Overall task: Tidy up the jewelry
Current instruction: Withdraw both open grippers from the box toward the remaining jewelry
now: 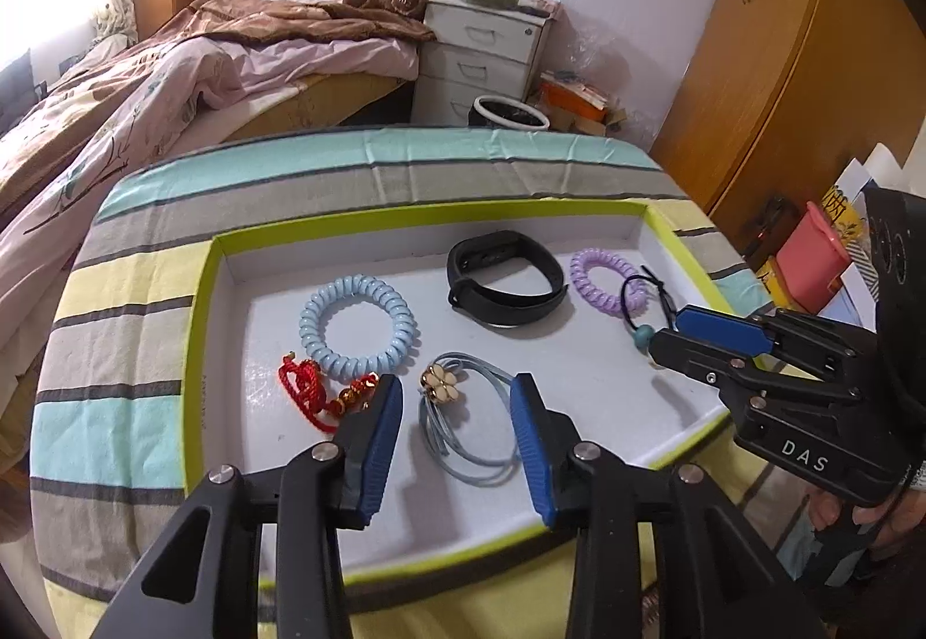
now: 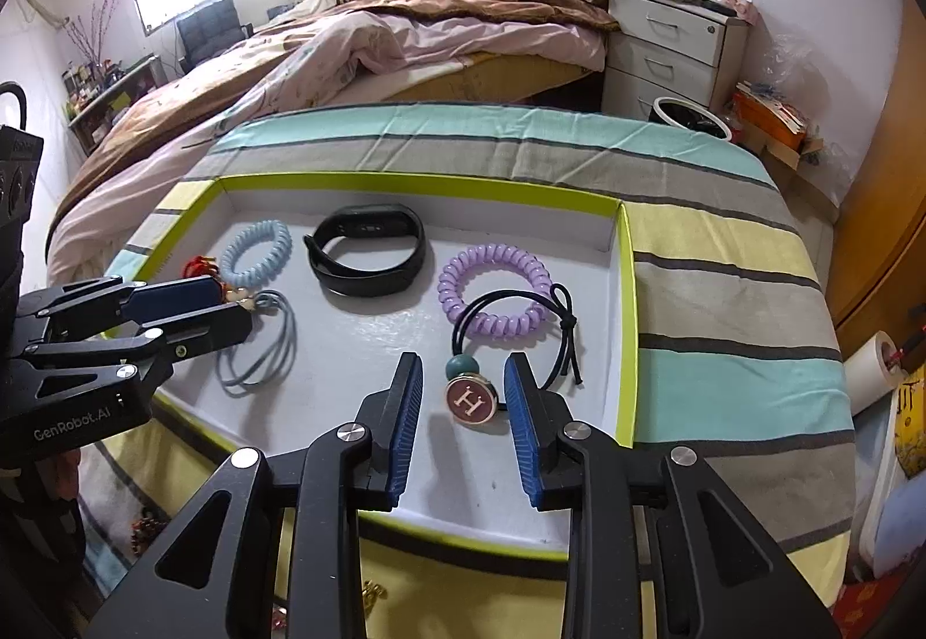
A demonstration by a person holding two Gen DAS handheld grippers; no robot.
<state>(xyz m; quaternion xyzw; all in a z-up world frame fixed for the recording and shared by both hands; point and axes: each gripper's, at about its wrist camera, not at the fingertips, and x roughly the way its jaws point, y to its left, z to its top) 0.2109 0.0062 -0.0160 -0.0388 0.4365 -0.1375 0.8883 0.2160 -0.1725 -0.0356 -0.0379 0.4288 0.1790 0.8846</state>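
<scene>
A white tray with a lime-green rim [image 1: 199, 349] [image 2: 628, 320] holds the jewelry. My left gripper [image 1: 457, 387] [image 2: 231, 303] is open over the tray's near side. A grey-blue hair tie with a cream flower [image 1: 443, 384] lies between its pads, untouched. A red cord bracelet [image 1: 307, 390] and a blue coil tie [image 1: 399, 320] lie to its left. My right gripper [image 2: 461, 364] [image 1: 668, 331] is open too. A dark hair tie's round "H" button [image 2: 471, 400] lies between its pads. A purple coil tie [image 2: 492, 254] and a black wristband [image 2: 370, 228] lie farther back.
The tray sits on a surface covered with a striped cloth [image 1: 405, 164]. Beyond it stand a bed with rumpled covers [image 1: 173, 60], a white drawer unit [image 1: 480, 54] and a black-and-white bin [image 1: 509, 112]. A wooden wardrobe [image 1: 781, 48] is at the right.
</scene>
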